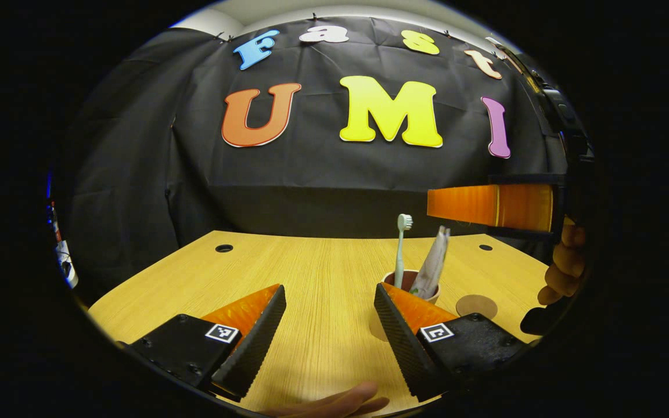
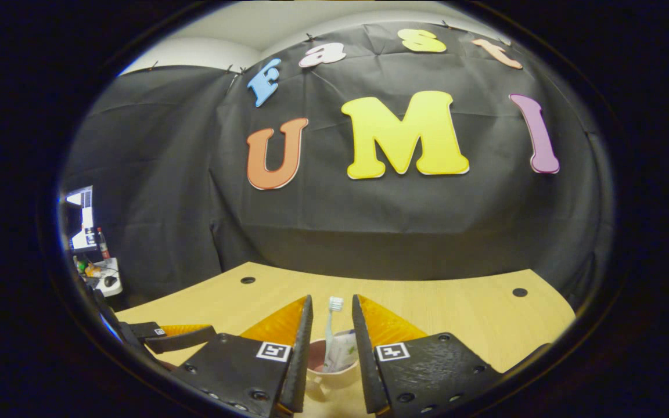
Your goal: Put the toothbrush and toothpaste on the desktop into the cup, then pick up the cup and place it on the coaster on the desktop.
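Note:
A pinkish cup (image 1: pixel 407 281) stands on the wooden desk (image 1: pixel 311 273) with a pale green toothbrush (image 1: pixel 402 241) upright in it and a toothpaste tube (image 1: pixel 433 261) leaning beside the brush. To the cup's right lies a round brown coaster (image 1: pixel 476 305). My left gripper (image 1: pixel 330 288) hangs open over the bare desk, left of the cup. My right gripper (image 1: pixel 436 204) hovers just above the tube's top without touching it. In the right gripper view, the right gripper (image 2: pixel 333 299) is narrowly open above the cup (image 2: pixel 334 377), with the toothbrush (image 2: pixel 330 328) and tube (image 2: pixel 344 351) showing through the gap.
The desk has small round holes near its far corners (image 1: pixel 224 248) (image 1: pixel 485 247). A hand (image 1: pixel 567 261) holds the right gripper at the right edge, and fingers (image 1: pixel 340 403) show at the near edge. The left gripper (image 2: pixel 195 334) lies low at the left in the right gripper view.

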The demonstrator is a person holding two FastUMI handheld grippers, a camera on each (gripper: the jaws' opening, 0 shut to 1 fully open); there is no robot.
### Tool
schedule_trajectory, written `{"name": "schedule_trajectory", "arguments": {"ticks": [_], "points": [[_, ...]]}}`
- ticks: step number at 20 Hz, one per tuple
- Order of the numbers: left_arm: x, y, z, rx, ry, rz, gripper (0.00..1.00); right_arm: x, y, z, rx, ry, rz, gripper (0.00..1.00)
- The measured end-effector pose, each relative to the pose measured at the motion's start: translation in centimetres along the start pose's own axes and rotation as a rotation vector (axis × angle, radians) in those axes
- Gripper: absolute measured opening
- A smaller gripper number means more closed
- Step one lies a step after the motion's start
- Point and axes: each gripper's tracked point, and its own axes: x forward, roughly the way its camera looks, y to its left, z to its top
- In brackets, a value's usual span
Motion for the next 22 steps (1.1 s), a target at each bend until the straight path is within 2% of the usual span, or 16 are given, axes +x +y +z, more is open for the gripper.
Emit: {"name": "schedule_trajectory", "arguments": {"ticks": [2, 3, 4, 6, 12, 14, 16, 19, 22], "points": [[0.0, -0.4, 0.0, 0.01, 0.003, 0.004, 0.98, -0.8, -0.3, 0.0, -0.012, -0.002, 0.0, 0.49], [-0.1, -0.7, 0.1, 0.015, 0.003, 0.003, 0.98, -1.2, -0.4, 0.0, -0.014, -0.007, 0.001, 0.49], [-0.2, -0.9, 0.1, 0.017, 0.004, 0.002, 0.98, -1.8, -0.4, 0.0, -0.014, -0.011, 0.005, 0.54], [-0.4, -1.3, 0.0, 0.017, 0.007, 0.001, 0.97, -2.8, -0.3, 0.0, -0.019, -0.009, 0.018, 0.55], [-1.2, -2.4, 0.8, 0.041, -0.014, 0.016, 0.97, -6.9, -1.3, -0.2, 0.019, -0.033, 0.005, 0.71], [-1.5, -2.3, 1.7, 0.046, -0.043, 0.04, 0.97, -8.6, -1.7, -0.3, 0.055, -0.036, 0.006, 0.73], [-1.8, -2.7, 2.2, 0.06, -0.05, 0.036, 0.97, -10.3, -2.5, -0.5, 0.053, -0.039, -0.007, 0.78], [-2.5, -3.2, 3.1, 0.068, -0.058, 0.044, 0.96, -13.1, -4.2, -1.0, 0.044, -0.048, -0.037, 0.81], [-2.8, -3.7, 3.6, 0.023, -0.036, 0.043, 0.96, -15.8, -5.7, -1.6, 0.03, -0.056, -0.064, 0.84]]}}
